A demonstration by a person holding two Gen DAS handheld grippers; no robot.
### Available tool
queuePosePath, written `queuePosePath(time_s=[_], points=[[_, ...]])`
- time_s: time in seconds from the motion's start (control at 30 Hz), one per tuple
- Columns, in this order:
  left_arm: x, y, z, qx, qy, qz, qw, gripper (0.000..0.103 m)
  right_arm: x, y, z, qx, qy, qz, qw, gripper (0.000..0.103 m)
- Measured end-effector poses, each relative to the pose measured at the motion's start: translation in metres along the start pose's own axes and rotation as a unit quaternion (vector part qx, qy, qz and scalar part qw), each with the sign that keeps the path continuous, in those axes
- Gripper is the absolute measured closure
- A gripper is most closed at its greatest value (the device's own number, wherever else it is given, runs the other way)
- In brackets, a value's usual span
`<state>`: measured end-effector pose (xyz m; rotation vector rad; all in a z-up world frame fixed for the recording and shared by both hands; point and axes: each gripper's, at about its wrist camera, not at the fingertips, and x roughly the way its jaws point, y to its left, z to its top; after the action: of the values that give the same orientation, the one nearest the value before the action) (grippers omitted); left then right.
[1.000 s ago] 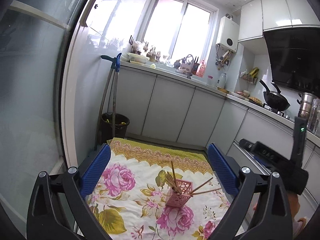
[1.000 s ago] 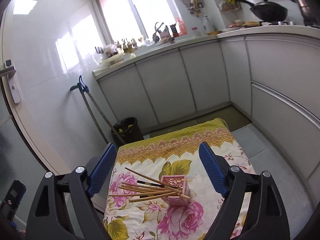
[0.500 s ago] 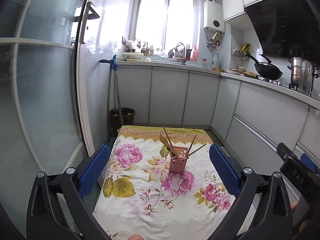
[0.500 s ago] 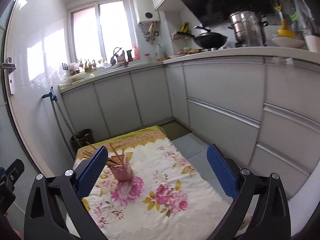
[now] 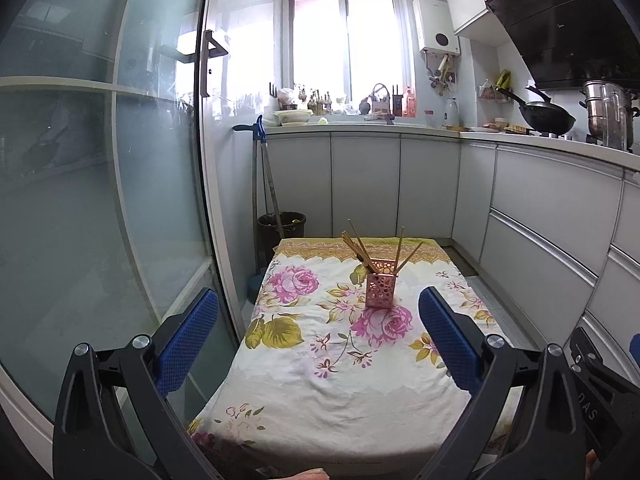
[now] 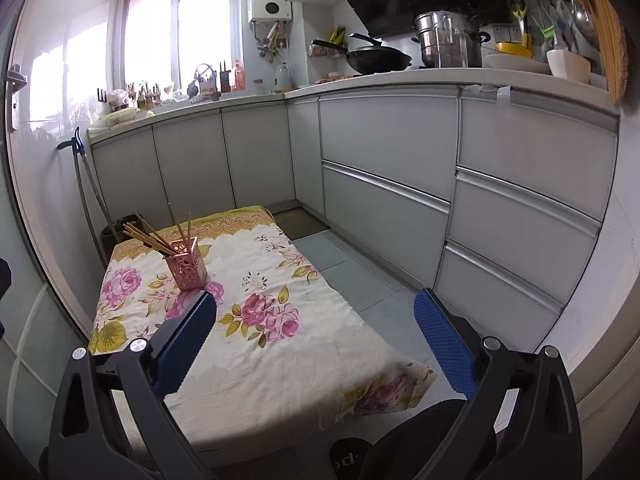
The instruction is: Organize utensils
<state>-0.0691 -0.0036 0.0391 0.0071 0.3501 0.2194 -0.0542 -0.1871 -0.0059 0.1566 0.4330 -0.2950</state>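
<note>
Pink holder (image 5: 381, 290) of chopsticks (image 5: 360, 249) upright on floral cloth (image 5: 320, 360), well ahead of both gaping, empty hand-held grippers.

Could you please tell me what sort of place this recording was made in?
It looks like a small home kitchen: a wok and a steel pot stand on the counter, a range hood hangs above, and white cabinets line the walls.

A black round wok (image 6: 378, 60) and steel stockpot (image 6: 446, 40) sit on the white counter (image 6: 400, 76); a black bin (image 5: 282, 224) stands by grey cabinets (image 5: 364, 184).
</note>
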Motion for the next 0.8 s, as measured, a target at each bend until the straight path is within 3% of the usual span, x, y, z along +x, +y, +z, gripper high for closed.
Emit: queuePosePath(time_s=[0.13, 0.4, 0.8], points=[[-0.003, 0.000, -0.001, -0.001, 0.018, -0.024, 0.9995, 0.007, -0.015, 0.010, -0.001, -0.021, -0.010, 0.010, 1.000, 0.007], [-0.015, 0.004, -0.003, -0.016, 0.010, -0.026, 0.9995, 0.007, -0.030, 0.019, 0.004, -0.029, -0.022, 0.010, 0.999, 0.007], [-0.014, 0.007, -0.002, -0.042, 0.020, -0.038, 0.9982, 0.007, -0.035, 0.012, 0.010, 0.020, -0.053, 0.003, 0.998, 0.007]])
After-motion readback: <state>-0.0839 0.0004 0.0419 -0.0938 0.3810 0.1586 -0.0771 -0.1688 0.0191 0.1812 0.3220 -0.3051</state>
